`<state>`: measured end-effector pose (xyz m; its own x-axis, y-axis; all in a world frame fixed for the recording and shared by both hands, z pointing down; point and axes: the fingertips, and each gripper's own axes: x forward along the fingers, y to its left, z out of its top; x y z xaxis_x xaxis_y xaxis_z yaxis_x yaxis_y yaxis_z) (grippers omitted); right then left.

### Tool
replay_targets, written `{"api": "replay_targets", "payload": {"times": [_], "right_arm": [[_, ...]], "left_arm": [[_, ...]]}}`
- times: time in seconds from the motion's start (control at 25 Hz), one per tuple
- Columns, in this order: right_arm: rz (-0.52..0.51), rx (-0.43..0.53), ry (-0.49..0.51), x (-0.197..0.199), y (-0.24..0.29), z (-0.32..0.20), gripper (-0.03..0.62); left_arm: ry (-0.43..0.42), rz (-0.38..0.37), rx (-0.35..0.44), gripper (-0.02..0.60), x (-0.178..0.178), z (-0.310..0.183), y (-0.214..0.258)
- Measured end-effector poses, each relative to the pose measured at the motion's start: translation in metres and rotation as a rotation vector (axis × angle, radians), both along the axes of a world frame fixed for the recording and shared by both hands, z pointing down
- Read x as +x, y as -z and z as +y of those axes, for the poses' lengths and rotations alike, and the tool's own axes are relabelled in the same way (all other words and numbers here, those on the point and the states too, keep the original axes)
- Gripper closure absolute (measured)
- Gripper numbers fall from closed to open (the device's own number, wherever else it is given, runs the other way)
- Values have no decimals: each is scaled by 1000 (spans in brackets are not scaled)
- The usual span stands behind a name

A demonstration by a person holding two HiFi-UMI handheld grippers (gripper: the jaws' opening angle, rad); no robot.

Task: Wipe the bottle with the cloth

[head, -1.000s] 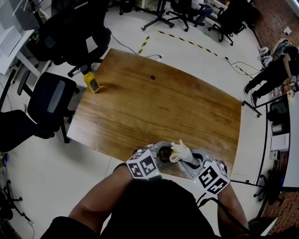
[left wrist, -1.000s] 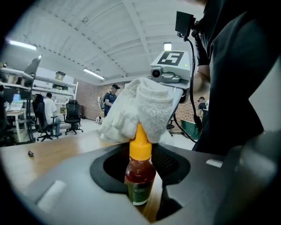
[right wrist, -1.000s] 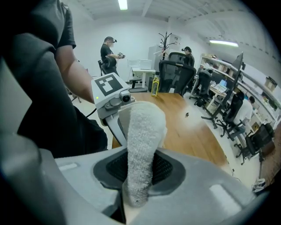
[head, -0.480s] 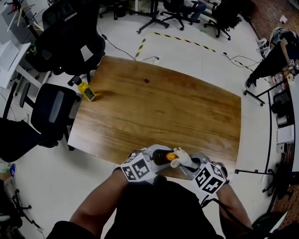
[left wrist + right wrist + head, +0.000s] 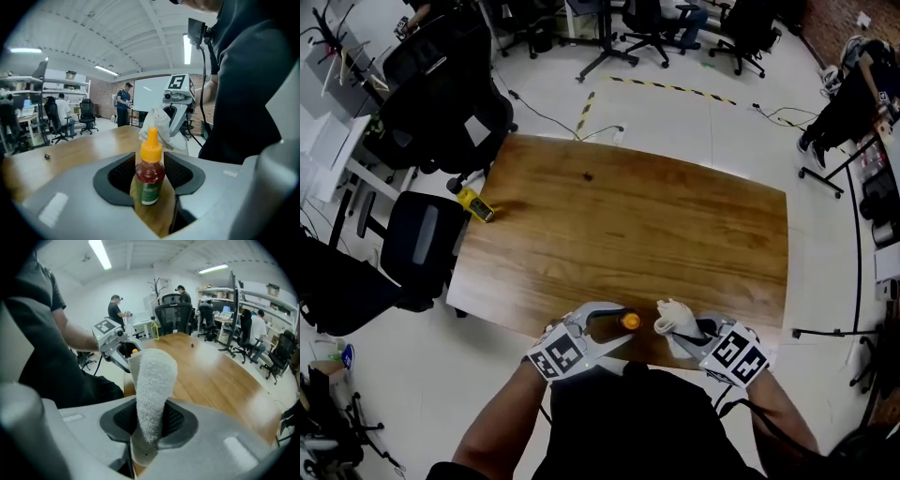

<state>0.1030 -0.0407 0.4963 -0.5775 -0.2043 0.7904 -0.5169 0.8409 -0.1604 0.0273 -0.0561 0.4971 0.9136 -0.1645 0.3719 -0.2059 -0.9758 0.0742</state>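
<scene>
wood grain runs under everything, since the table (image 5: 675, 225) fills most of the head view; the bottle (image 5: 150, 174) stands upright on it close to the near edge, in front of me; it has red sauce inside, an orange pointed cap and a green label; my left gripper (image 5: 609, 324) sits low around it, one jaw on each side; those jaws have just been opening, and in the left gripper view i can see a sliver of gap between each dark pad and the bottle, so the pads press on nothing; my right gripper (image 5: 689, 333) is clamped on the cloth (image 5: 153, 380), a white terry fold that rises out of the pinched pads and curls over at the top; in the head view the cloth (image 5: 673, 317) is just beside the bottle's cap on its right, apart from it; from the left gripper view the cloth and the right gripper's marker cube show beyond the cap; a small yellow object (image 5: 475, 203) lies at the table's far left corner; black office chairs (image 5: 422, 239) stand on the pale floor beside that corner
</scene>
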Motion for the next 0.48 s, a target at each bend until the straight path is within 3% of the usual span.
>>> {"api": "replay_targets", "payload": {"times": [0.28, 0.36, 0.48], "right_arm": [[-351, -47, -258, -1, 9, -19, 513], [-389, -52, -290, -4, 9, -17, 513], [-434, -37, -340, -10, 17, -10, 513]], "left_arm": [[365, 65, -70, 410, -46, -5, 26], [420, 57, -93, 425, -58, 1, 28], [473, -6, -109, 511, -80, 10, 30]]}}
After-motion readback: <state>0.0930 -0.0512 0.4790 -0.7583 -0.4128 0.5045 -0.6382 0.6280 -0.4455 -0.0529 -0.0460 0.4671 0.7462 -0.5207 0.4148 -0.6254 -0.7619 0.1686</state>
